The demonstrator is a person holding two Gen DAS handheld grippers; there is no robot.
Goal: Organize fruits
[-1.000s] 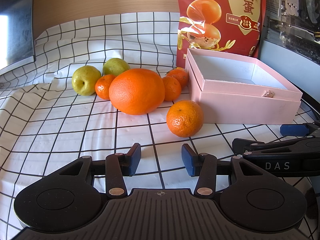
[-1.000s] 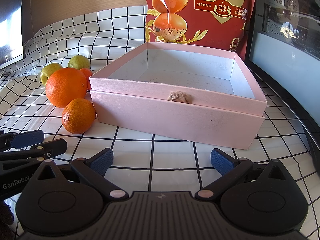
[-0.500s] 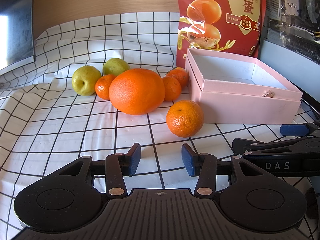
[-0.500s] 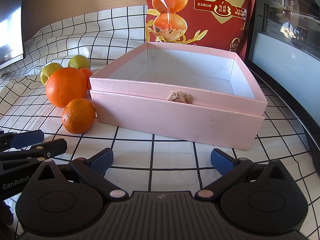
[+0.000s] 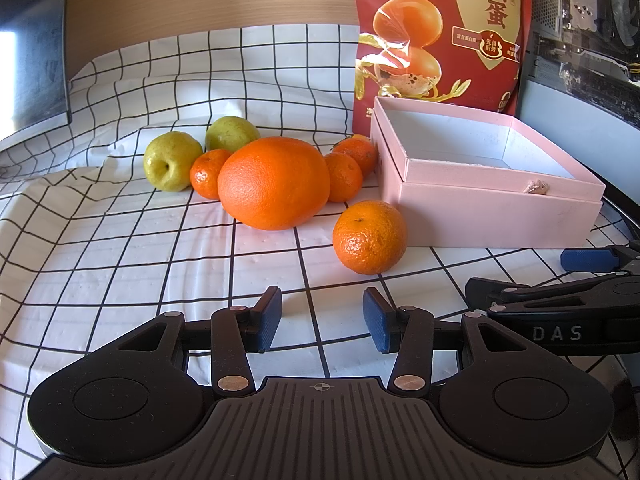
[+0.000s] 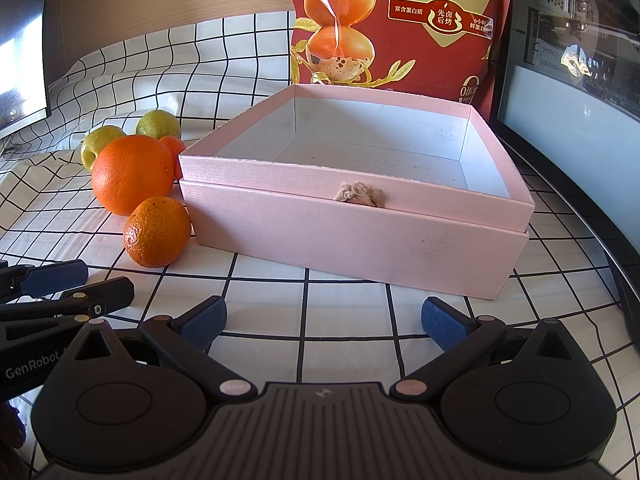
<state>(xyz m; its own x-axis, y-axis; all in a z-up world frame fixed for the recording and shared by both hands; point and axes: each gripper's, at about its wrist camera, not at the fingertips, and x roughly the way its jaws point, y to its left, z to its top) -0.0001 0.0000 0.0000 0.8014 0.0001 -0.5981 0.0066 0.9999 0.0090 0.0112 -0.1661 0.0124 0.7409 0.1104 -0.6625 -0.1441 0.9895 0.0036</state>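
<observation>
A big orange [image 5: 274, 182] lies on the checked cloth among several small mandarins [image 5: 206, 173] and two green apples [image 5: 172, 166]. One mandarin [image 5: 370, 237] sits apart, close to the pink box [image 5: 492, 216], which is open with nothing inside. My left gripper [image 5: 322, 318] rests open on the cloth just short of that mandarin, nothing between its fingers. In the right wrist view my right gripper [image 6: 324, 322] stands open wide before the pink box [image 6: 356, 236], also holding nothing. The lone mandarin [image 6: 157, 232] and big orange [image 6: 132, 174] lie left of the box.
A tall red snack bag [image 5: 440, 32] stands behind the box. A dark monitor [image 5: 32, 44] is at the far left and a computer case [image 6: 572, 48] at the right. The cloth [image 5: 120, 248] rides up the wooden back wall.
</observation>
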